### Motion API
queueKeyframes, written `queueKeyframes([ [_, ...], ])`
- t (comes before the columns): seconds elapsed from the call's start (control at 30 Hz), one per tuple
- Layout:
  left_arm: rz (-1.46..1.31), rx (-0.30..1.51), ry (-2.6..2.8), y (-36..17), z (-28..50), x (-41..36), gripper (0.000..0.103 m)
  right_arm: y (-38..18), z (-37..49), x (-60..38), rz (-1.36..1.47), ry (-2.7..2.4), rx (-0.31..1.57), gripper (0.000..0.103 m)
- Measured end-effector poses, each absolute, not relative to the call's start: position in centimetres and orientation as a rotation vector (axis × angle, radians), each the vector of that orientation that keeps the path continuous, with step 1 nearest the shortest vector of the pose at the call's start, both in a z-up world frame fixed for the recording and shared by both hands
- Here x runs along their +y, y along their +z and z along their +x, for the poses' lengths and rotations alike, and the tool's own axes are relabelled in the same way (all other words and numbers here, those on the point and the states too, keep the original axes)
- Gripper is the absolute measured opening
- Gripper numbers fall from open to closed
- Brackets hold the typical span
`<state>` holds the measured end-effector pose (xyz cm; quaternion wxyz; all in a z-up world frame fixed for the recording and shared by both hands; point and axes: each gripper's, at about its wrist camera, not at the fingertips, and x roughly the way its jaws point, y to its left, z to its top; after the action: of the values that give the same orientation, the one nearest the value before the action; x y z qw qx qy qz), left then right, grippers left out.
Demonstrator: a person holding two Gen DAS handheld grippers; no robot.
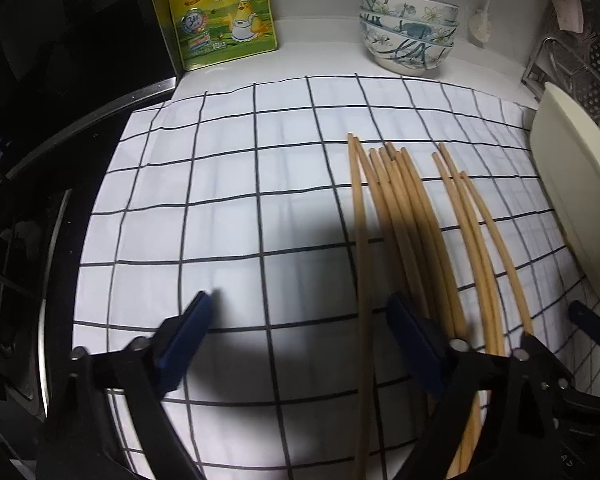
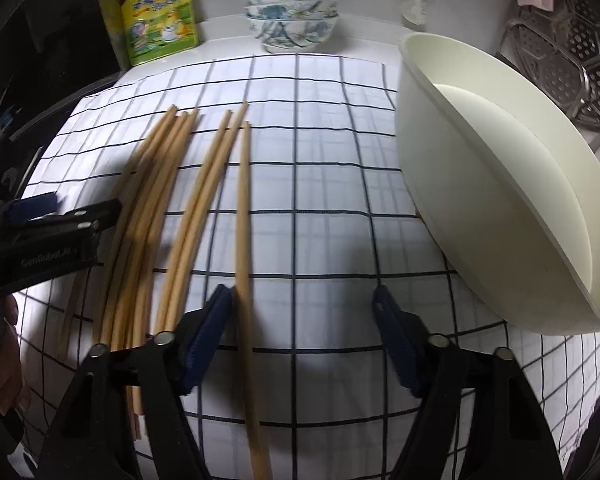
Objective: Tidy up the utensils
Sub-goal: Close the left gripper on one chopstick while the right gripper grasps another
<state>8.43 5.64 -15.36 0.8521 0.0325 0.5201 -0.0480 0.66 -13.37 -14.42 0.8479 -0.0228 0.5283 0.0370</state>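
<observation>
Both tongs tilt steeply down over the cloth, jaws apart and gripping nothing. The left tongs (image 1: 300,332) straddle one chopstick (image 1: 362,264) at the left of the bamboo chopsticks (image 1: 416,240). The right tongs (image 2: 302,330) straddle another single chopstick (image 2: 244,240) at the right. All are slender round sticks lying on a white checked cloth (image 1: 228,184) covering the bench. An empty cream oval basin (image 2: 500,184) stands by the cloth's right edge; patterned bowls (image 1: 408,32) are stacked at the bench's far edge.

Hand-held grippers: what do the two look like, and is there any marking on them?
Both match. The left hand-held gripper and right hand-held gripper each have a black frame, silver pivot bolts and two dark blue finger pads. In the right wrist view, the left one's black body carries white lettering, blurred. No cables or sleeves are visible.
</observation>
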Motion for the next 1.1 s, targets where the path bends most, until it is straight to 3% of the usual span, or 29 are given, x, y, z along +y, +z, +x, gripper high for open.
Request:
queueKeyframes([
  [0.1, 0.078, 1.085, -0.127, -15.0, 7.6, 5.2, 0.064, -14.3, 0.5, -12.9, -0.058, 0.108, 1.108, 0.050],
  [0.2, 0.085, 1.086, -0.151, -14.8, 6.8, 4.9, 0.049, -14.2, 0.6, -12.6, -0.048, 0.130, 1.117, 0.032],
  [0.23, 0.085, 1.088, -0.156, -14.7, 6.8, 4.9, 0.044, -14.2, 0.7, -12.5, -0.053, 0.136, 1.117, 0.021],
  [0.27, 0.084, 1.092, -0.160, -14.6, 6.7, 4.9, 0.030, -14.2, 0.8, -12.4, -0.057, 0.140, 1.117, 0.011],
  [0.3, 0.081, 1.097, -0.166, -14.5, 6.7, 4.9, 0.013, -14.2, 0.9, -12.3, -0.062, 0.141, 1.119, 0.007],
  [0.33, 0.073, 1.106, -0.173, -14.5, 6.9, 5.0, 0.008, -14.2, 0.9, -12.3, -0.063, 0.141, 1.120, 0.007],
  [0.67, 0.049, 1.134, -0.182, -12.9, 6.1, 5.5, 0.007, -12.0, 0.4, -12.9, 0.031, 0.195, 1.105, 0.006],
  [1.1, 0.033, 0.998, -0.247, -4.1, 4.7, -0.1, 0.007, -4.7, 0.4, -18.3, 0.118, 0.250, 0.983, 0.006],
])
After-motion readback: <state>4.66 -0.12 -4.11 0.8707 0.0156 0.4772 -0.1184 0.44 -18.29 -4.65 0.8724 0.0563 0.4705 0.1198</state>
